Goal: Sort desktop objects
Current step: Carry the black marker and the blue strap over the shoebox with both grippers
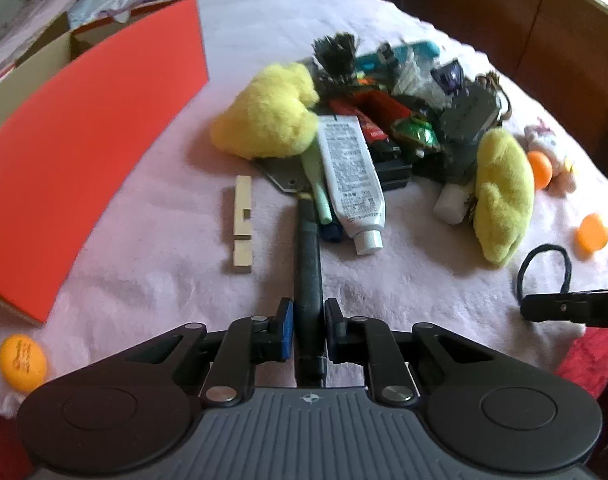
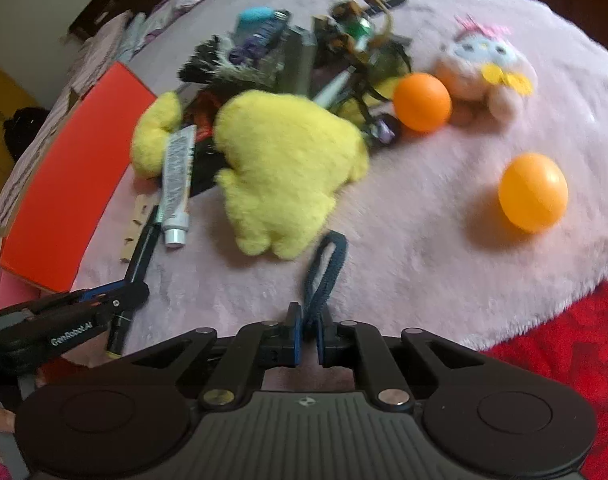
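Observation:
My left gripper (image 1: pixel 309 314) is shut on a long black pen (image 1: pixel 307 256) that lies on the pink fleece and points toward the pile. In the right wrist view the same left gripper (image 2: pixel 138 292) holds the pen (image 2: pixel 144 248) near its rear end. My right gripper (image 2: pixel 310 318) is shut on a dark hair-tie loop (image 2: pixel 324 268), which rises in front of its jaws. From the left wrist view the right gripper (image 1: pixel 526 308) comes in at the right edge with the loop (image 1: pixel 544 268) above it. A heap of mixed small objects (image 1: pixel 404 100) lies beyond both.
An orange box lid (image 1: pixel 84 140) stands at the left against a cardboard box (image 1: pixel 44 52). Around the heap are two yellow plush pieces (image 1: pixel 268 116) (image 1: pixel 504 192), a white tube (image 1: pixel 352 176), a wooden block (image 1: pixel 242 224), orange balls (image 2: pixel 422 102) (image 2: pixel 532 192) (image 1: pixel 22 362) and a small plush toy (image 2: pixel 488 64). A red cloth (image 2: pixel 584 340) borders the fleece.

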Demonstrator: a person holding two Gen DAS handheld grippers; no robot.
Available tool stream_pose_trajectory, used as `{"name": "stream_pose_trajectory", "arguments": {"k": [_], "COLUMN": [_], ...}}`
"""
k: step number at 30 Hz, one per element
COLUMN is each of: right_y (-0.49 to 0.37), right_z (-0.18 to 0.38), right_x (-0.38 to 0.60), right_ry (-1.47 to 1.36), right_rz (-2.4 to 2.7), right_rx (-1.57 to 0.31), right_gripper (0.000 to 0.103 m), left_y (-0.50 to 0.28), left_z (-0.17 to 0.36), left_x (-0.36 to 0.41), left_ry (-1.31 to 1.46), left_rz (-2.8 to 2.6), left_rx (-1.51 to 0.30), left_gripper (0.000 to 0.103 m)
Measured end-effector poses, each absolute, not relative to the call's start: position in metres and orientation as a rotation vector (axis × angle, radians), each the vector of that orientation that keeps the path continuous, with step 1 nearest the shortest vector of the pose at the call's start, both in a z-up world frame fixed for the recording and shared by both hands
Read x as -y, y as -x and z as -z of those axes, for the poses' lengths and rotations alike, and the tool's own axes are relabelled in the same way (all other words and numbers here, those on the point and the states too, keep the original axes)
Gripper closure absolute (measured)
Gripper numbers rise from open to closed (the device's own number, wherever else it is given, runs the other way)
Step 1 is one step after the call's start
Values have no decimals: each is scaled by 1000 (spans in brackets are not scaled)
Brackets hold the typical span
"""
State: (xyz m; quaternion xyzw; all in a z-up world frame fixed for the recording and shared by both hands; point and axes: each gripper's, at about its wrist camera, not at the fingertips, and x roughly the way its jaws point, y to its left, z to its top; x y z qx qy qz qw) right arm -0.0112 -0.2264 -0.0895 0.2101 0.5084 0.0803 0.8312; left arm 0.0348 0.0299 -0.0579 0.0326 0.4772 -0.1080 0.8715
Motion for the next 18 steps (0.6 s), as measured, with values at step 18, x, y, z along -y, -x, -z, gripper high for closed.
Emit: {"name": "stream_pose_trajectory", "arguments": {"k": [18], "right_y": [11], "right_z": [39], "right_x": [199], "right_ry": [-388], "right_rz": [-331], "right_rx": [-985], "right_gripper": [97], "left_y": [-6], "left_z": [4], "left_x": [-46], "left_ry": [-27], "left_rz": [219], "left_rx": [-906], "left_gripper": [87]}}
